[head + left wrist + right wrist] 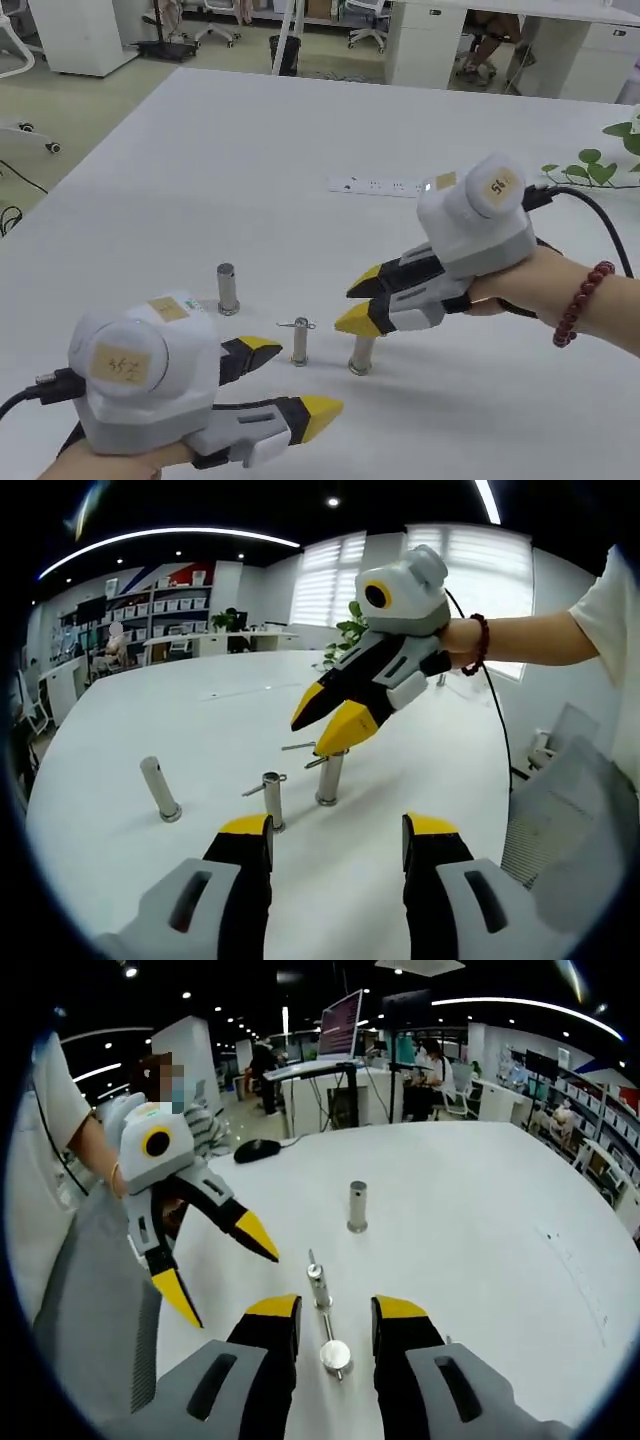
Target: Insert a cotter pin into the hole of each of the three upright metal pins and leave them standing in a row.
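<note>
Office desks and chairs lie beyond a broad white table [250, 150]. Over the near-right end of the row hovers the right gripper [350, 306], its jaws partly apart and holding nothing. In the right gripper view the head of the right-hand metal pin [336, 1356] sits in the gap between them, and whether a jaw touches it I cannot tell. A thin cotter pin [314, 763] juts out just under that pin's top.

Nearer and to the left, the left gripper [290, 385] has its jaws wide apart and empty, aimed at the row. The middle metal pin [300, 345] stands upright just beside the right-hand one, with a second cotter pin [297, 325] through its top. The far-left metal pin [227, 288] stands apart — bare. Farther back lies a power strip [375, 186], with a leafy plant [600, 165] at the far right edge.
</note>
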